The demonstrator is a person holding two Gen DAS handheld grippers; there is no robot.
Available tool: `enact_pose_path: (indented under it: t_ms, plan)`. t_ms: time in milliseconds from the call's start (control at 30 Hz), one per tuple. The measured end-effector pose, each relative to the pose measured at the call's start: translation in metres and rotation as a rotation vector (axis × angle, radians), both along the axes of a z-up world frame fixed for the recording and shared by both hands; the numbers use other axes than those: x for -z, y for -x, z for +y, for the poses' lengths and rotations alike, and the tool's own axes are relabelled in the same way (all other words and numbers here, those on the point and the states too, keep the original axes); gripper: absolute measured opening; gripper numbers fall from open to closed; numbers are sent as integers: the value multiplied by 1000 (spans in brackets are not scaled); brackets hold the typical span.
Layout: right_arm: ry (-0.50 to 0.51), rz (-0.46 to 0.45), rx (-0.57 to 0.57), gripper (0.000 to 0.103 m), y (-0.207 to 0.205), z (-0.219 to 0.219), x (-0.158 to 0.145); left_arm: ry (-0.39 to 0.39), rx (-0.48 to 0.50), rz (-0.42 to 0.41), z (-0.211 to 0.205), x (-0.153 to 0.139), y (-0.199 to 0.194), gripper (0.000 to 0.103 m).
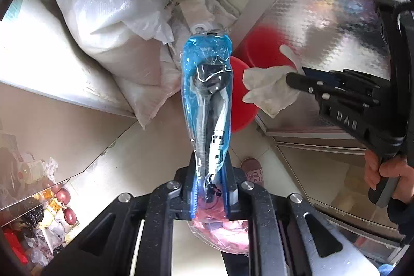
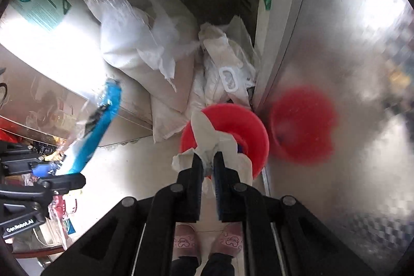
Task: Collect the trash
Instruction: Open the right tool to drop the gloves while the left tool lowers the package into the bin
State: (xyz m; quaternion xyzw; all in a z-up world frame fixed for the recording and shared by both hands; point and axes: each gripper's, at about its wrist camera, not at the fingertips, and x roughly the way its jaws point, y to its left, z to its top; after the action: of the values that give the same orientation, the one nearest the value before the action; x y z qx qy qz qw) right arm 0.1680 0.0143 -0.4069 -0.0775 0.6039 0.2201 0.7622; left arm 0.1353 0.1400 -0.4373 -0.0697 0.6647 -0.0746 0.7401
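Crinkled clear plastic over a blue backing card makes up the razor package (image 1: 207, 100), a long, narrow blister pack with a dark razor sealed inside; the left gripper (image 1: 210, 188) has its jaws closed tight on the pack's lower end, with a bit of pink wrapper (image 1: 222, 226) bunched underneath. The right gripper (image 2: 207, 159) has its black jaws pinched nearly together on a soft, creased white tissue (image 2: 207, 136), which flops out above and to both sides of the fingers. Both pieces of trash hang in the air above a round, glossy red plastic bin (image 2: 233, 118), whose open rim sits on pale floor tiles right at the corner of a shiny embossed metal cabinet (image 2: 336, 56); a blurred red reflection of the bin shows in that panel. Just behind the bin, woven white sacks (image 2: 134, 43) with frayed edges and crumpled pale bags lean in a heap against a smooth steel counter side (image 1: 38, 48). Bare floor lies open between the bin and the person's pink slippers (image 2: 207, 239), while the cabinet closes the bin's right side.
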Motion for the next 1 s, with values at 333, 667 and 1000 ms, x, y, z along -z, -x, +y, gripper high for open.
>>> enact_pose_path:
  t_ms: [333, 667, 1000]
  plan:
    - [-10, -94, 16, 93, 8, -20, -23, -1, 19, -26, -1, -13, 9, 13]
    - [-8, -137, 39, 101, 22, -21, -46, 14, 79, -41, -17, -12, -7, 13]
    - [5, -123, 72, 102, 16, -34, -35, 11, 166, -33, -41, 14, -29, 13]
